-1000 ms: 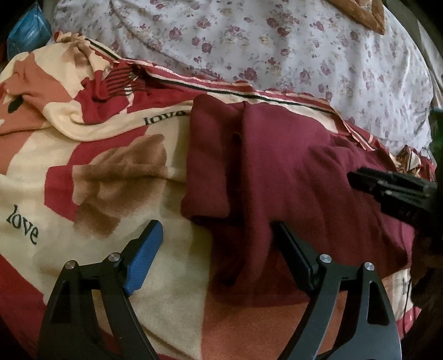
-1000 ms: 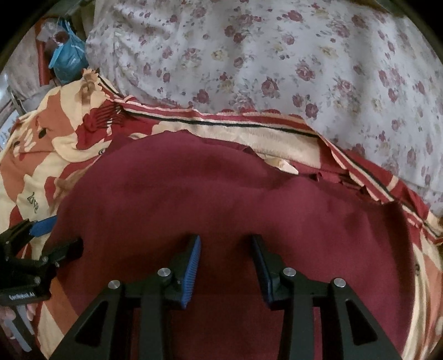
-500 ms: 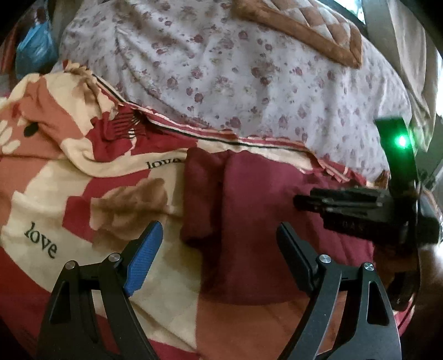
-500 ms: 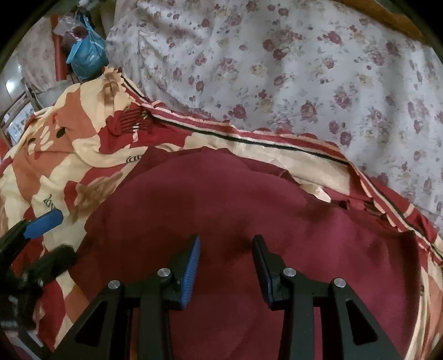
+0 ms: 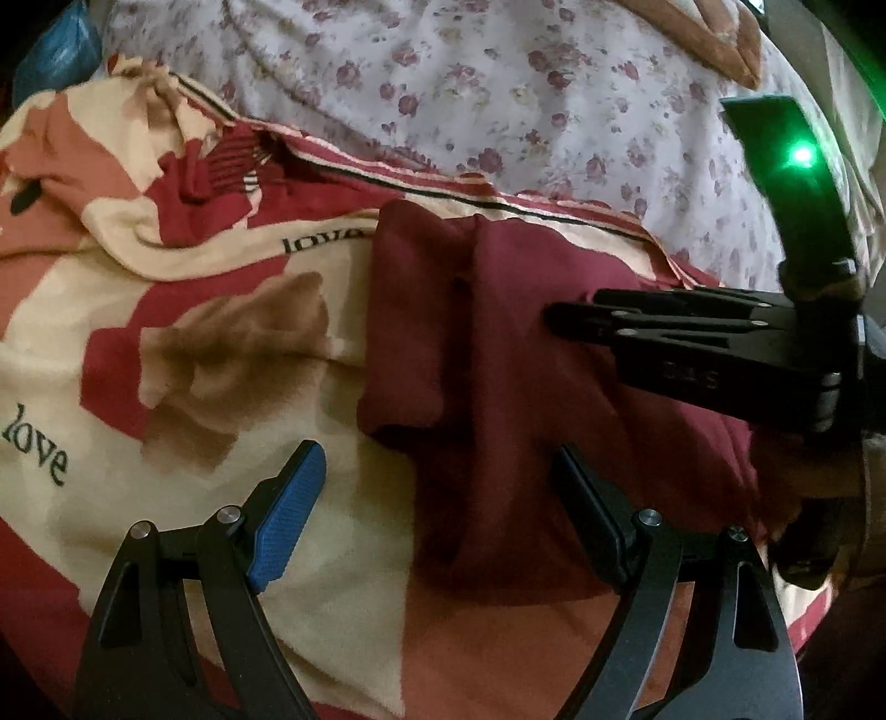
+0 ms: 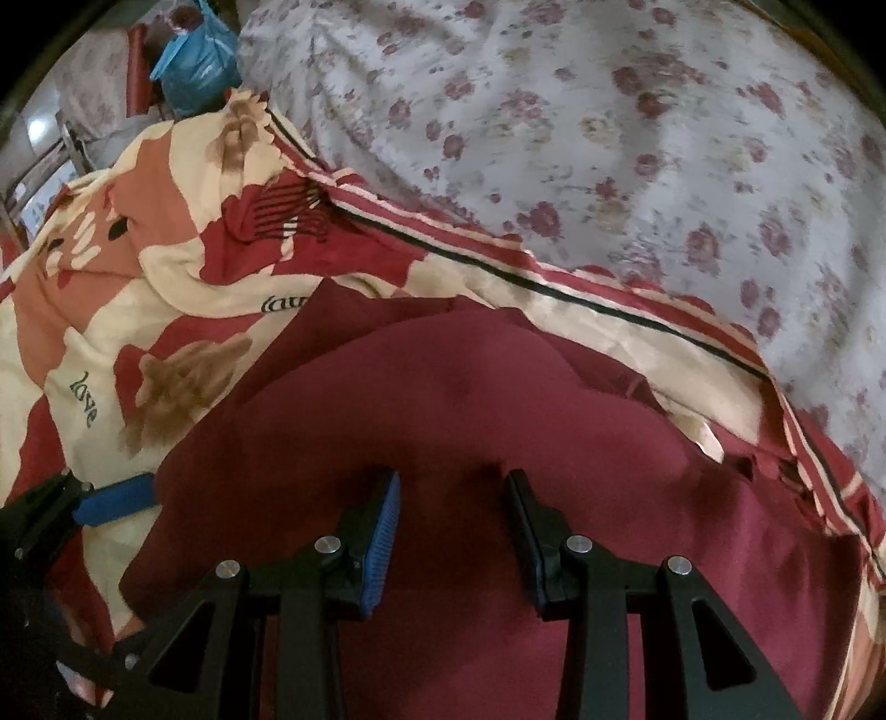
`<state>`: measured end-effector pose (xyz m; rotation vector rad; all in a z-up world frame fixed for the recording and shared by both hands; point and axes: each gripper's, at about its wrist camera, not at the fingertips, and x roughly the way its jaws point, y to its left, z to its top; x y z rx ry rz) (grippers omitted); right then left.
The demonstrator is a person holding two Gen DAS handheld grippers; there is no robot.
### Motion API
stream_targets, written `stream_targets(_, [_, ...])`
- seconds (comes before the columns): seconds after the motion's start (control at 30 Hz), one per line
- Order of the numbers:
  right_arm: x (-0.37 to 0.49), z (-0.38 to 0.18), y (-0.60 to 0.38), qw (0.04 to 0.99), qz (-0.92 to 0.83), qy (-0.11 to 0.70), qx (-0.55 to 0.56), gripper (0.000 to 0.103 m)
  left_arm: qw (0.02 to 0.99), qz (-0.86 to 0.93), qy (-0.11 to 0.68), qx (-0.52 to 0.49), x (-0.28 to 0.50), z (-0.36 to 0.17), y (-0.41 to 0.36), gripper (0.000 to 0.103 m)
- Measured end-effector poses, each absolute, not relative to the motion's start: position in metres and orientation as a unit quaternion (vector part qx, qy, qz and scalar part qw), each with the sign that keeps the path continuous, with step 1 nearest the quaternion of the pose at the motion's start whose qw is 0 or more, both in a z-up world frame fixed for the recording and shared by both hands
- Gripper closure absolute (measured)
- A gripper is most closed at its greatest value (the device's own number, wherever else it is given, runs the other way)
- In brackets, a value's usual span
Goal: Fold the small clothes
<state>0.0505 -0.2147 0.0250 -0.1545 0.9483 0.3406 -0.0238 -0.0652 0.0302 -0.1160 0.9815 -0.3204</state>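
A dark red garment (image 5: 498, 376) lies folded on a red, cream and brown "love" blanket (image 5: 221, 343). It fills the right wrist view (image 6: 470, 443). My left gripper (image 5: 437, 482) is open and empty, above the garment's near left edge. My right gripper (image 6: 451, 493) is open and empty, just over the middle of the garment. It also shows in the left wrist view (image 5: 559, 318), coming in from the right over the cloth. The left gripper's blue pad shows in the right wrist view (image 6: 113, 501) at the left edge.
A white floral sheet (image 6: 609, 138) covers the bed behind the blanket. A blue plastic bag (image 6: 194, 61) sits at the far left corner. An orange cushion (image 5: 714, 33) lies at the far right. A green light (image 5: 800, 155) glows on the right gripper's body.
Both grippers have pulled back and up from the garment. The right gripper has come further left over the cloth. The garment itself lies as before.
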Motion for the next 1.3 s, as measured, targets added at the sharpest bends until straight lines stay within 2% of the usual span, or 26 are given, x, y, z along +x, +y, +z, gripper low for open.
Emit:
stream_targets(0.53, [0.097,0.034,-0.2,0.872,0.158,0.459,-0.068,0.065,0.863,-0.177,0.46,-0.114,-0.023,0.041,-0.047,0.019])
stream_targets(0.63, [0.097,0.045,-0.194,0.869,0.177,0.459,-0.046,0.055,0.864,-0.171,0.457,-0.125,-0.023,0.044,-0.039,0.019])
stream_targets(0.7, [0.099,0.046,-0.184,0.86,0.191,0.471,-0.038,0.04,0.862,-0.164,0.461,-0.128,-0.022,0.042,-0.035,0.019])
stream_targets(0.77, [0.101,0.043,-0.169,0.847,0.206,0.488,-0.039,0.033,0.861,-0.165,0.464,-0.13,-0.022,0.04,-0.034,0.019])
stream_targets(0.87, [0.105,0.036,-0.148,0.833,0.216,0.507,-0.056,0.031,0.862,-0.164,0.463,-0.123,-0.022,0.039,-0.038,0.019])
stream_targets(0.97, [0.112,0.028,-0.129,0.825,0.209,0.518,-0.084,0.023,0.861,-0.164,0.466,-0.117,-0.021,0.035,-0.042,0.019])
stream_targets(1.07, [0.118,0.018,-0.121,0.819,0.195,0.528,-0.112,0.022,0.862,-0.16,0.466,-0.117,-0.019,0.032,-0.044,0.019])
stream_targets(1.13, [0.119,0.015,-0.122,0.825,0.185,0.52,-0.122,0.026,0.864,-0.159,0.464,-0.118,-0.017,0.032,-0.045,0.019])
stream_targets(1.2, [0.118,0.018,-0.131,0.836,0.177,0.507,-0.108,0.051,0.867,-0.157,0.459,-0.118,-0.017,0.031,-0.047,0.019])
stream_targets(1.23, [0.117,0.021,-0.136,0.839,0.182,0.503,-0.099,0.055,0.868,-0.156,0.456,-0.118,-0.017,0.031,-0.049,0.019])
stream_targets(1.3, [0.111,0.027,-0.151,0.843,0.199,0.494,-0.075,0.071,0.868,-0.16,0.454,-0.122,-0.011,0.029,-0.054,0.019])
